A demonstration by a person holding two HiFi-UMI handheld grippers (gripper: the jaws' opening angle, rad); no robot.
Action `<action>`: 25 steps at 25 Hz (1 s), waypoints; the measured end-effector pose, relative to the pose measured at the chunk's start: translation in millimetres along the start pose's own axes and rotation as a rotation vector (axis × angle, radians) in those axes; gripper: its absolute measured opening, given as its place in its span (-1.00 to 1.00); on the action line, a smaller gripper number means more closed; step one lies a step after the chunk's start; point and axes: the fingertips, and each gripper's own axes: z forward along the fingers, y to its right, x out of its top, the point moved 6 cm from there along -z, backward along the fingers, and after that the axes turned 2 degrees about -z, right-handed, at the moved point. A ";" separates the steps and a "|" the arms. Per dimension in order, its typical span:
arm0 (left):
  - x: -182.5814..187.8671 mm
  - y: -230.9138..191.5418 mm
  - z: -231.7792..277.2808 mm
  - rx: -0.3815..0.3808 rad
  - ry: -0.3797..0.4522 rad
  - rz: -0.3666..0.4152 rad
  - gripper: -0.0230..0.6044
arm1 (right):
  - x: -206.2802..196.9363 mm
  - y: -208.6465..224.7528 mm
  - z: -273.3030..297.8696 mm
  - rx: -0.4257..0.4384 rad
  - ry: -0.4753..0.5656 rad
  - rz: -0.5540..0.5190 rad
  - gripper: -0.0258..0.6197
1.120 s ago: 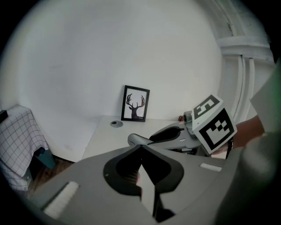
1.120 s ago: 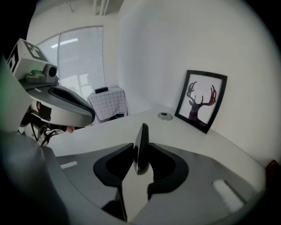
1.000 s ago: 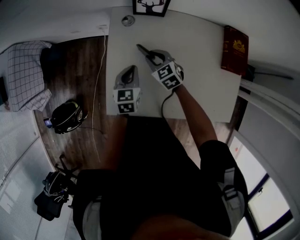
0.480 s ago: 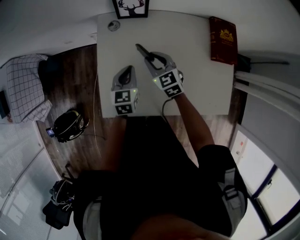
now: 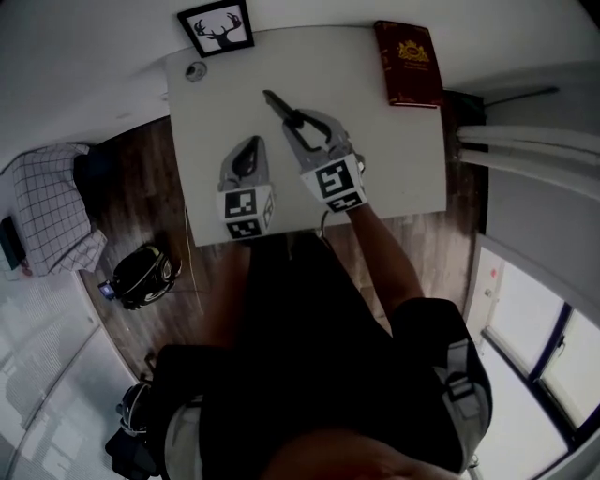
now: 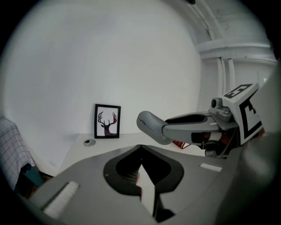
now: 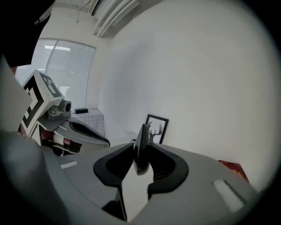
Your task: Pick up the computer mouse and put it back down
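The computer mouse (image 7: 140, 151) is hanging above the white table (image 5: 394, 159), clamped edgewise in the right gripper (image 5: 300, 120); the left gripper (image 5: 251, 143) (jaws pressed together, empty) is hovering alongside.

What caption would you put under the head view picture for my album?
Right gripper holds the computer mouse over the white desk, left gripper shut beside it.

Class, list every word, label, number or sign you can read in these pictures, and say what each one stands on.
No text here can be read.
Red book: gold print on the cover, too small to read.
Framed deer picture: an antlered head only, no words.
Marker cubes: black-and-white square patterns, not letters.
Computer mouse: no print shows.
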 end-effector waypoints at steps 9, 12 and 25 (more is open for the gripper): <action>33.2 58.1 -22.3 -0.044 0.128 0.070 -0.92 | 30.5 25.7 -86.2 -0.138 0.151 -0.015 -0.53; 52.2 80.7 -32.6 -0.067 0.193 0.094 -0.92 | 39.5 31.7 -116.0 -0.182 0.193 -0.025 -0.53; 100.5 183.7 -82.2 -0.167 0.354 0.162 -0.92 | 58.1 44.4 -237.0 -0.334 0.338 -0.033 -0.53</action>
